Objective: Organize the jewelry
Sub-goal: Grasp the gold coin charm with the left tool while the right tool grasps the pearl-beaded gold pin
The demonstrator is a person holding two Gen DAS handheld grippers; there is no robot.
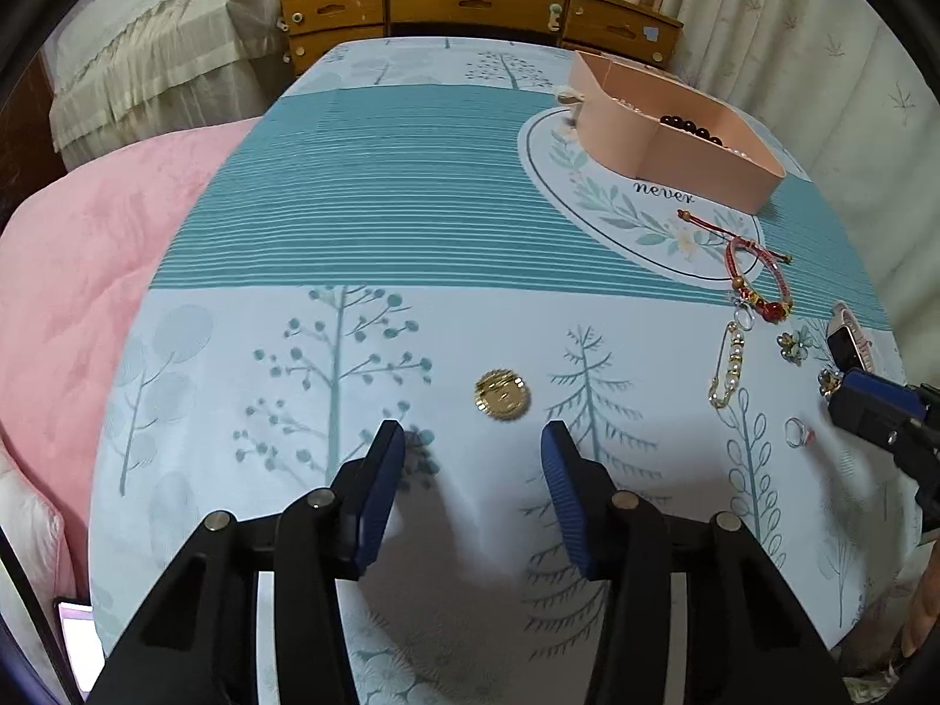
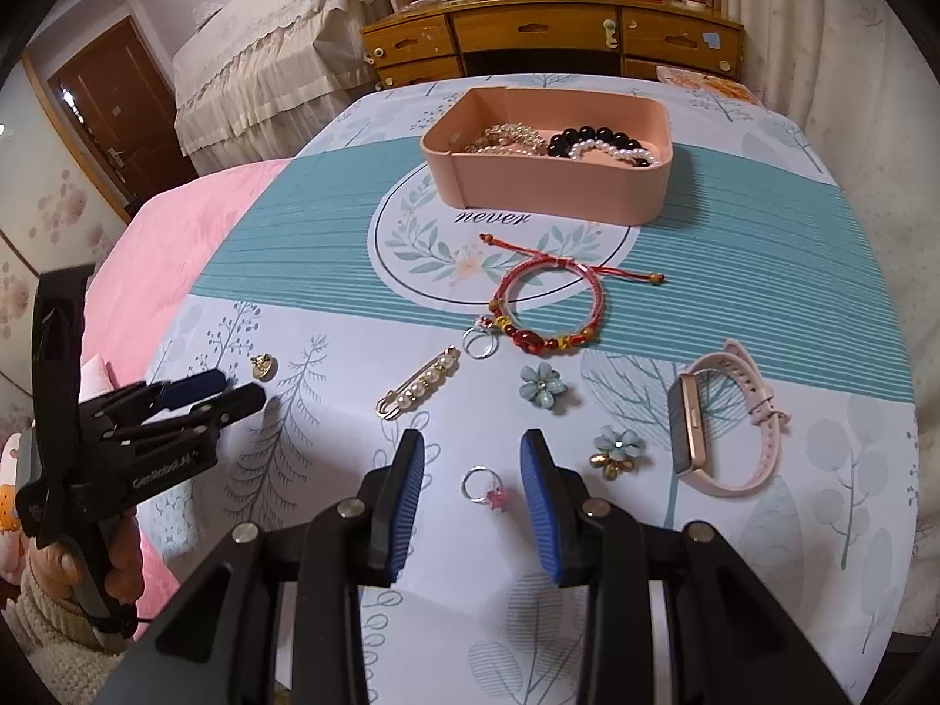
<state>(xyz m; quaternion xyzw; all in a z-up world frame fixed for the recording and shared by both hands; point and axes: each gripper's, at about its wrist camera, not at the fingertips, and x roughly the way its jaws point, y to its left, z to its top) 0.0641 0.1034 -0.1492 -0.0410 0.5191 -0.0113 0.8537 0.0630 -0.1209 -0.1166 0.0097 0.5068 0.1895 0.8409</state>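
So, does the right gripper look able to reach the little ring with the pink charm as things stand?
Probably yes: the right gripper is open, the ring lies on the cloth between its fingers, and nothing covers it.

My left wrist camera is looking steeply down along my left claw [image 1: 473, 440], close over the patterned table [image 1: 352, 205], facing the wooden dresser [image 1: 476, 6]. My right wrist camera is riding on my right claw [image 2: 473, 449] alongside, facing likewise. Both views are sharing the pink box [image 1: 681, 135], the red bracelet [image 2: 549, 311] and each other's claw.
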